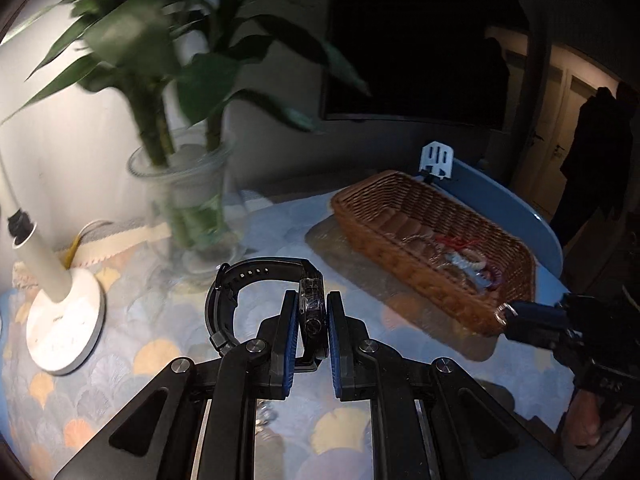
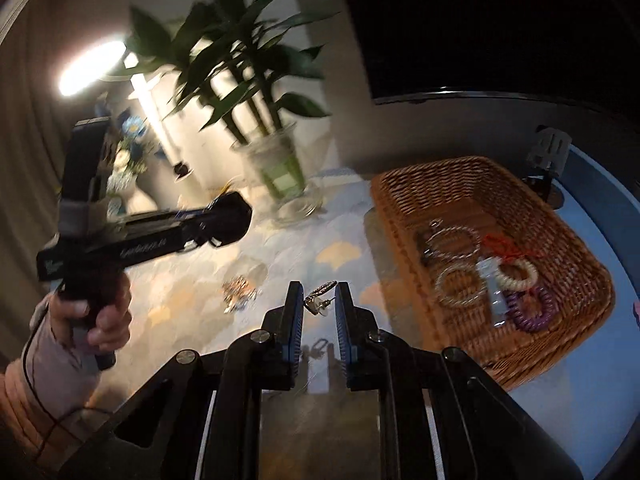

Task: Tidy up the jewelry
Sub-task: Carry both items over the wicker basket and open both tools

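Observation:
My left gripper point(image 1: 313, 312) is shut on a black wristwatch point(image 1: 256, 284), gripping its case on edge; the strap loops out to the left, above the table. My right gripper point(image 2: 319, 300) is shut on a small earring point(image 2: 318, 298) with a post and a round disc, held above the table. A brown wicker basket point(image 1: 404, 256) lies to the right and holds bracelets, a red cord and a purple coil band point(image 2: 532, 308). In the left wrist view the right gripper point(image 1: 505, 314) sits at the basket's near corner. A small jewelry piece point(image 2: 240, 294) lies on the tablecloth.
A glass vase with bamboo stalks point(image 1: 188, 200) stands behind the watch. A white lamp base point(image 1: 66, 328) stands at the left. The table has a patterned cloth point(image 1: 160, 344) and a blue edge point(image 1: 516, 212). A dark screen point(image 2: 480, 28) hangs behind.

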`<state>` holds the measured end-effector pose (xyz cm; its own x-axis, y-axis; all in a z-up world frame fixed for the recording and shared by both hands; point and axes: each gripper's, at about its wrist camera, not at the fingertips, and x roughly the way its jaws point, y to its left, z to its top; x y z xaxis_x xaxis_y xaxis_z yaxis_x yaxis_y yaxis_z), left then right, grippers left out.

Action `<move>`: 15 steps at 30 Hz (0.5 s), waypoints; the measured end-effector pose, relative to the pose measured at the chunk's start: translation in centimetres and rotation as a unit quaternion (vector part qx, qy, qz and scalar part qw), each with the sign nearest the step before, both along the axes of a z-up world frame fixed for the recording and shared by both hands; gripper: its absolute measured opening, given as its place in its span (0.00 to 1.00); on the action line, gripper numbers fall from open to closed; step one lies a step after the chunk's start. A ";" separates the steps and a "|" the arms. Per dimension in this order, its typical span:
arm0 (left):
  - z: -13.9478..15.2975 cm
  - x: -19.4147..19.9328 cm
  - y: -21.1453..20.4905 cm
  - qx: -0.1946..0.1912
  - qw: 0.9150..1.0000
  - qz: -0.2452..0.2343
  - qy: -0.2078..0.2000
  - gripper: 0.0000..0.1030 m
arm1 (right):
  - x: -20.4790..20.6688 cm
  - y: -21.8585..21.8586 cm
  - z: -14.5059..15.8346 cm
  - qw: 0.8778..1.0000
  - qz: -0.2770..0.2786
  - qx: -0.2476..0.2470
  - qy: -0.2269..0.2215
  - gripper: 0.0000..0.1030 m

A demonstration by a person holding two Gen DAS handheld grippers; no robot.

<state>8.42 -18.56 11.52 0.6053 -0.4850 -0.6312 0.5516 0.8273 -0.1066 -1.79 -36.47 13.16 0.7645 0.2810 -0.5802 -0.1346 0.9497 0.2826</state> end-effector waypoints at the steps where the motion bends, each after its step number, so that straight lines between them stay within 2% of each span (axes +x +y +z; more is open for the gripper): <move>1: 0.5 0.2 -1.1 -0.001 1.000 -0.012 -0.002 0.13 | 0.5 -1.4 0.3 1.000 -0.023 0.014 -0.002 0.17; 4: 1.7 1.2 -4.6 -0.003 0.999 -0.040 -0.009 0.13 | 1.8 -4.9 0.4 0.995 -0.084 0.045 0.003 0.17; 7: 1.9 2.9 -8.0 -0.004 0.998 -0.064 0.001 0.13 | 3.0 -7.4 -0.7 0.989 -0.130 0.062 0.028 0.17; 10: 1.1 4.6 -11.4 0.004 0.997 -0.080 0.021 0.13 | 3.8 -8.8 -2.3 0.984 -0.150 0.074 0.055 0.17; 15: -1.1 7.8 -15.6 0.013 0.993 -0.096 0.066 0.13 | 3.9 -9.4 -3.4 0.982 -0.164 0.053 0.071 0.17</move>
<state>16.24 -34.16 10.47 0.4152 -0.5658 -0.7124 0.6817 0.7120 -0.1682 2.11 -45.87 9.72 0.7376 0.0979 -0.6681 0.2219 0.8993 0.3768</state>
